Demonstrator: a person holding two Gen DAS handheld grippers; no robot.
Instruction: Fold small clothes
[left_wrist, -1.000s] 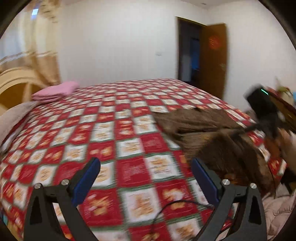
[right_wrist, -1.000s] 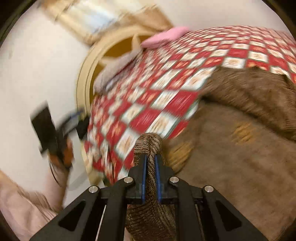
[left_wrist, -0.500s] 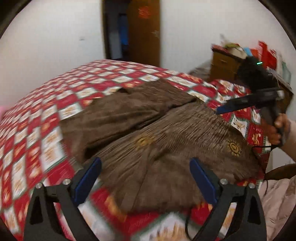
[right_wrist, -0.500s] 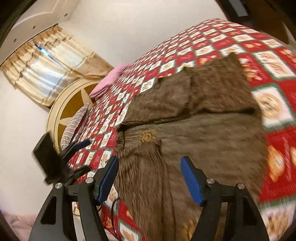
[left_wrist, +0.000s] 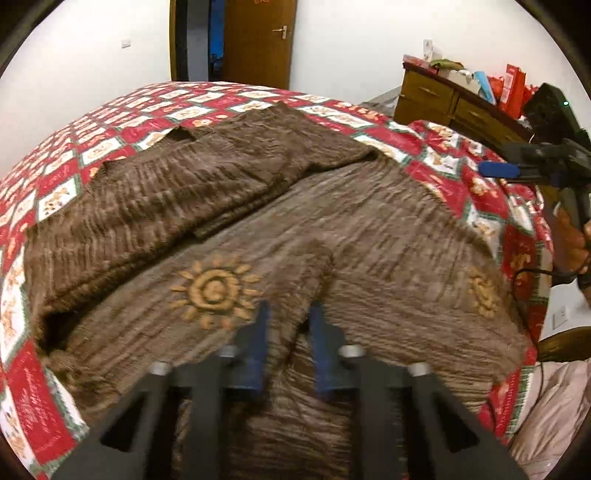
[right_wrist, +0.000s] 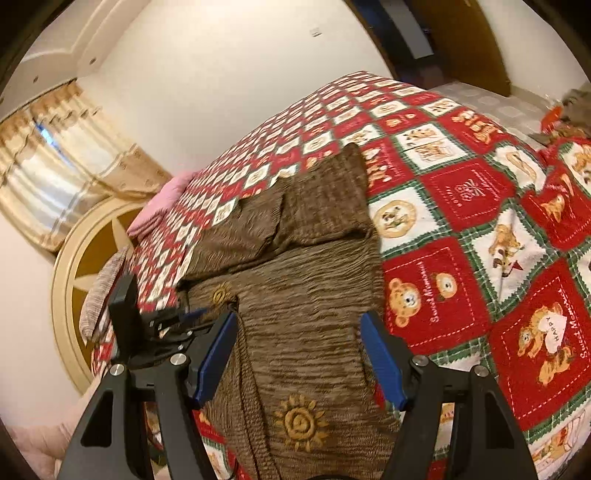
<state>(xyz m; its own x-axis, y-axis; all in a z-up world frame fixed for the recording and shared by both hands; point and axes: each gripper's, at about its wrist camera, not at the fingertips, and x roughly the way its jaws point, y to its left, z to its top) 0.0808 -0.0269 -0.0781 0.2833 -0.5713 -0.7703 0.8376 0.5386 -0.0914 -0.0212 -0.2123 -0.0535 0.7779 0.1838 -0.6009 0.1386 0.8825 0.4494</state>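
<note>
A brown knitted garment (left_wrist: 332, 229) with orange sun motifs lies spread on the red checked bedspread (left_wrist: 450, 173); its sleeves are folded across at the far end. My left gripper (left_wrist: 288, 328) is shut on a raised fold of the garment at its near edge. My right gripper (right_wrist: 299, 354) is open and empty, held above the garment (right_wrist: 303, 295) near its near edge. The right gripper also shows at the right of the left wrist view (left_wrist: 502, 170), and the left gripper shows at the left of the right wrist view (right_wrist: 192, 315).
The bedspread (right_wrist: 461, 199) covers a bed with a round headboard (right_wrist: 74, 280) and a pink pillow (right_wrist: 159, 206). A wooden dresser (left_wrist: 443, 99) with clutter stands beside the bed. A brown door (left_wrist: 258, 40) is behind it.
My right gripper let go of the garment and opened. My left gripper swung over the garment and closed on a fold at its near edge.
</note>
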